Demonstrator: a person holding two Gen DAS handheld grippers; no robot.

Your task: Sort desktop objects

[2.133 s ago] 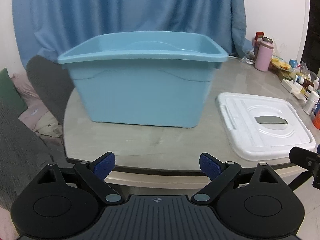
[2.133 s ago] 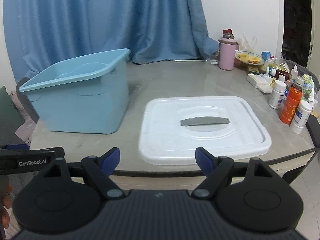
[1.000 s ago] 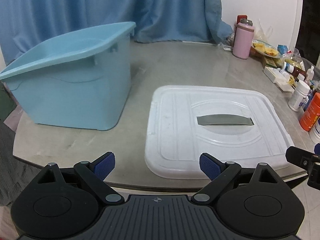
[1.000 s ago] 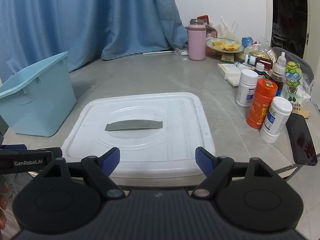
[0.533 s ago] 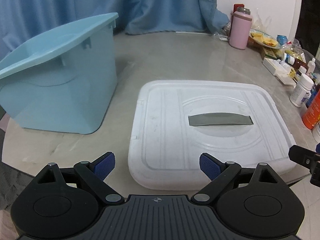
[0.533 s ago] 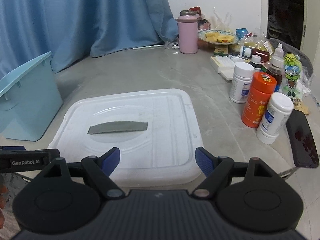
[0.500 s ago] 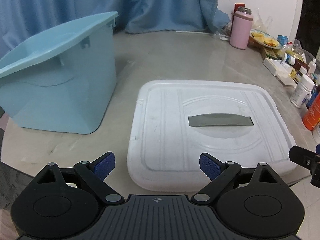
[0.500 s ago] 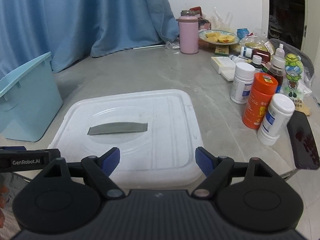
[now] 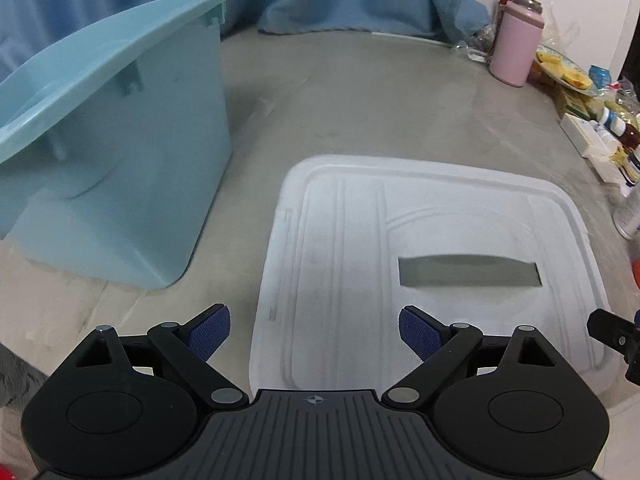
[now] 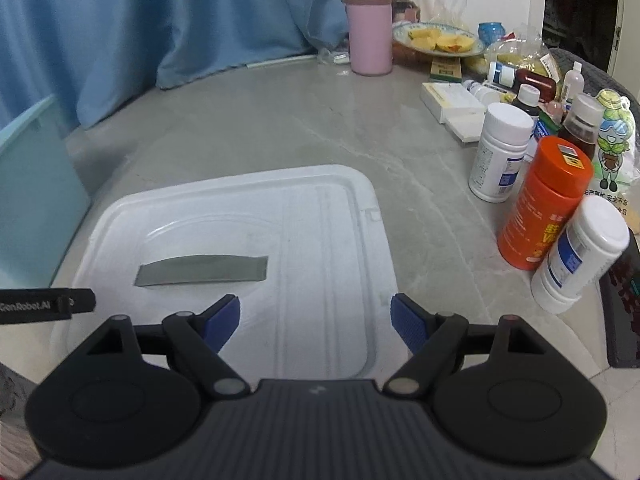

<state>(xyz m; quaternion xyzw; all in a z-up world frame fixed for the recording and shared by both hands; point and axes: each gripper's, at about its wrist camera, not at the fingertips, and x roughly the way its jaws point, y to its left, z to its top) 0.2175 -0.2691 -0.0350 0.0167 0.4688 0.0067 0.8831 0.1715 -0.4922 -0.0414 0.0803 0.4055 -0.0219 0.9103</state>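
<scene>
We hold both tongs spread and empty. Our left gripper (image 9: 314, 330) sits at the bottom of its frame over the near left edge of the white lid (image 9: 432, 248), which lies flat on the grey table (image 9: 360, 92) and fills the lower right of that view. Our right gripper (image 10: 316, 320) sits at the bottom of its frame over the lid's near right part, with nothing between its blue pads (image 10: 408, 326).

The blue bin (image 9: 108, 168) stands in the upper left of the left wrist view, just beside the lid, open at the top. We cannot see its floor, so we cannot tell whether anything is inside.

The things to sort crowd the right side of the right wrist view: an orange bottle (image 10: 544, 204), a white bottle (image 10: 500, 152) behind it, another white bottle (image 10: 580, 256) in front of it, small boxes and a pink flask (image 10: 370, 32) further back beside a plate of fruit (image 10: 436, 40).

We judge the sorting barely begun: no object is gripped, the bottles stand grouped on the table, and the lid is off. Picking, binning and probably closing all remain.
</scene>
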